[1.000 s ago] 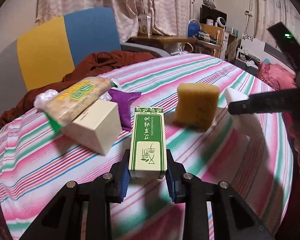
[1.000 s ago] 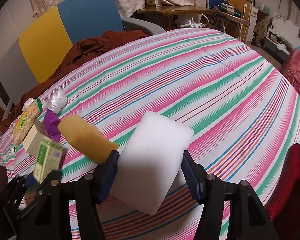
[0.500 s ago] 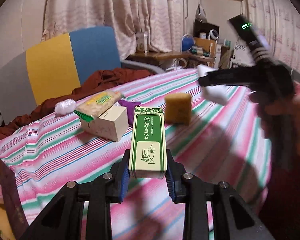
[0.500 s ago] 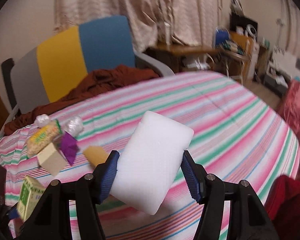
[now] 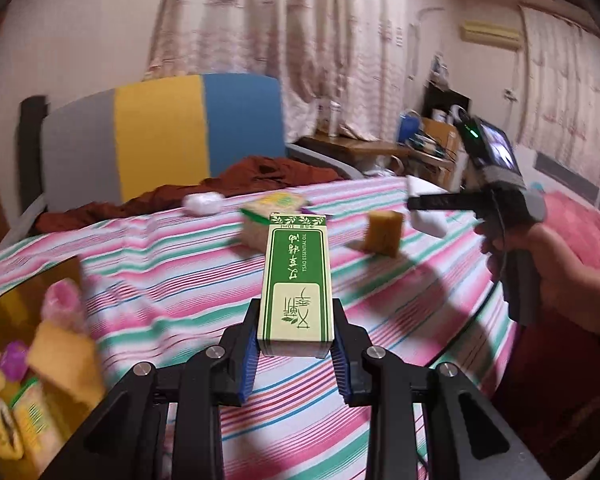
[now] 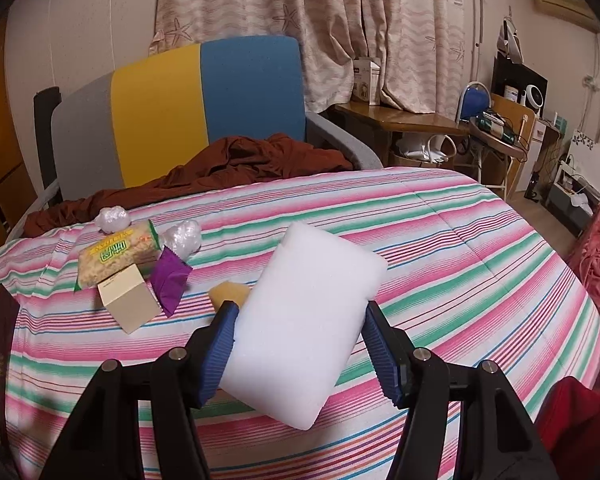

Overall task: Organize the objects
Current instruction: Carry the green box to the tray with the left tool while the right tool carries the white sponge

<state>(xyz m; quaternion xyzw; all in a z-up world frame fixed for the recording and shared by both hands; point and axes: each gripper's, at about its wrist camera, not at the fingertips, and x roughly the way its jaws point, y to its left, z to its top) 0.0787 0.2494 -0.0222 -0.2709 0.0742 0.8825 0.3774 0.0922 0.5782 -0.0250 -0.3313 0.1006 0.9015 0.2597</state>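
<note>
My left gripper (image 5: 296, 350) is shut on a green and cream carton (image 5: 298, 284) and holds it above the striped bedspread (image 5: 180, 276). My right gripper (image 6: 300, 344) is shut on a white foam block (image 6: 306, 324), also held above the bedspread (image 6: 460, 248); it shows in the left wrist view (image 5: 428, 216) at the right. On the bed lie a yellow sponge (image 5: 384, 232), partly hidden behind the foam in the right wrist view (image 6: 228, 294), a cream box (image 6: 128, 298), a snack packet (image 6: 116, 254), a purple wrapper (image 6: 172, 278) and crumpled plastic (image 6: 184, 236).
A box (image 5: 32, 356) holding several snack items sits at the bed's left edge. A brown cloth (image 6: 220, 168) lies against a grey, yellow and blue chair (image 6: 180, 100). A desk with clutter (image 6: 440, 120) stands at the back right.
Both grippers have lifted and pulled back from the bed with their objects still held. The box of snacks has come into the left wrist view at the lower left.
</note>
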